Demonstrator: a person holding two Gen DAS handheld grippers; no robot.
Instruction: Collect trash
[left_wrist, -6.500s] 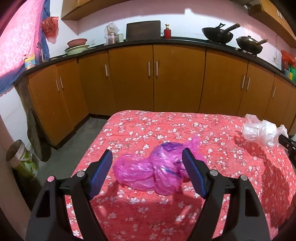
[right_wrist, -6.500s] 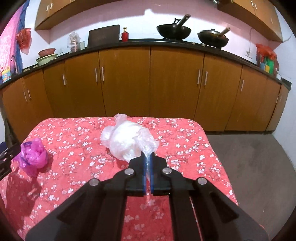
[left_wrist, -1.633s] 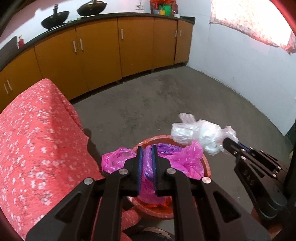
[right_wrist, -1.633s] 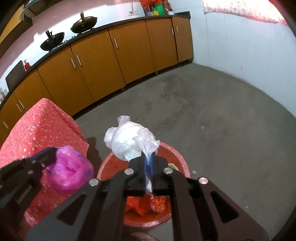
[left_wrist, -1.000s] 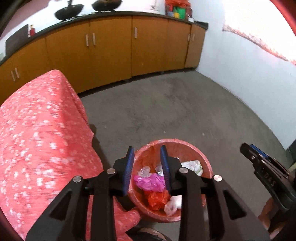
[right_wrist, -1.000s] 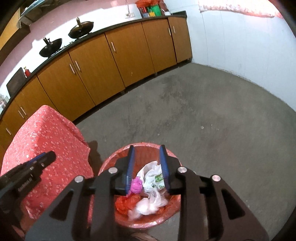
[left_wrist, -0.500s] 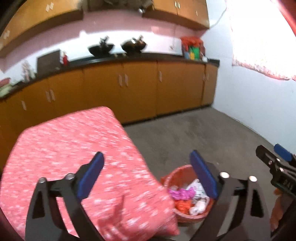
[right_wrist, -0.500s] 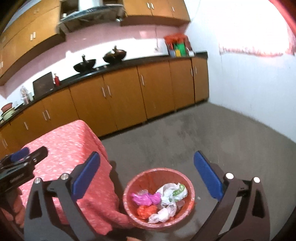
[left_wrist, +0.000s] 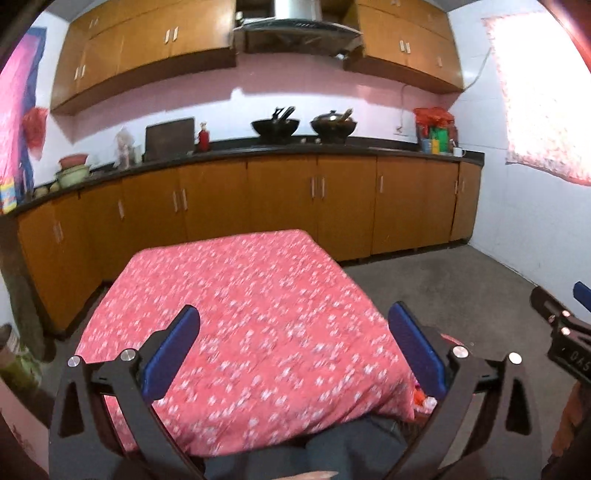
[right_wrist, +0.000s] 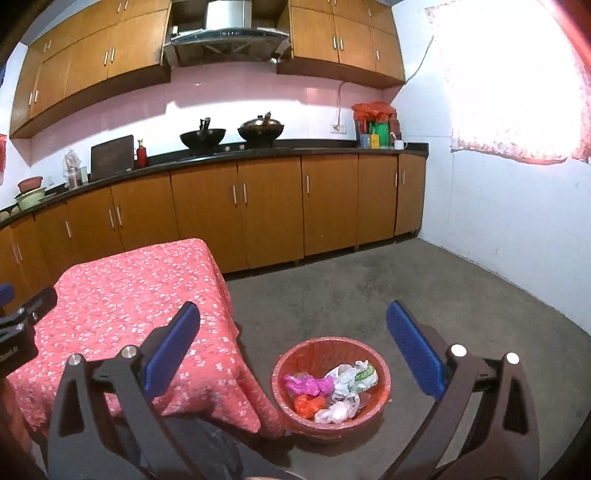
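Note:
A red trash basket stands on the floor beside the table. In it lie a pink bag, a white bag and other crumpled trash. My right gripper is wide open and empty, held above and in front of the basket. My left gripper is wide open and empty over the table with the red flowered cloth. Only a sliver of the basket shows behind the table's corner in the left wrist view.
Wooden cabinets under a black counter run along the back wall, with two woks on the stove. A white wall stands at the right. The grey floor lies between the table and the walls.
Both grippers let go of their bags over the basket, opened wide and pulled up and back. The left view has swung to the table top.

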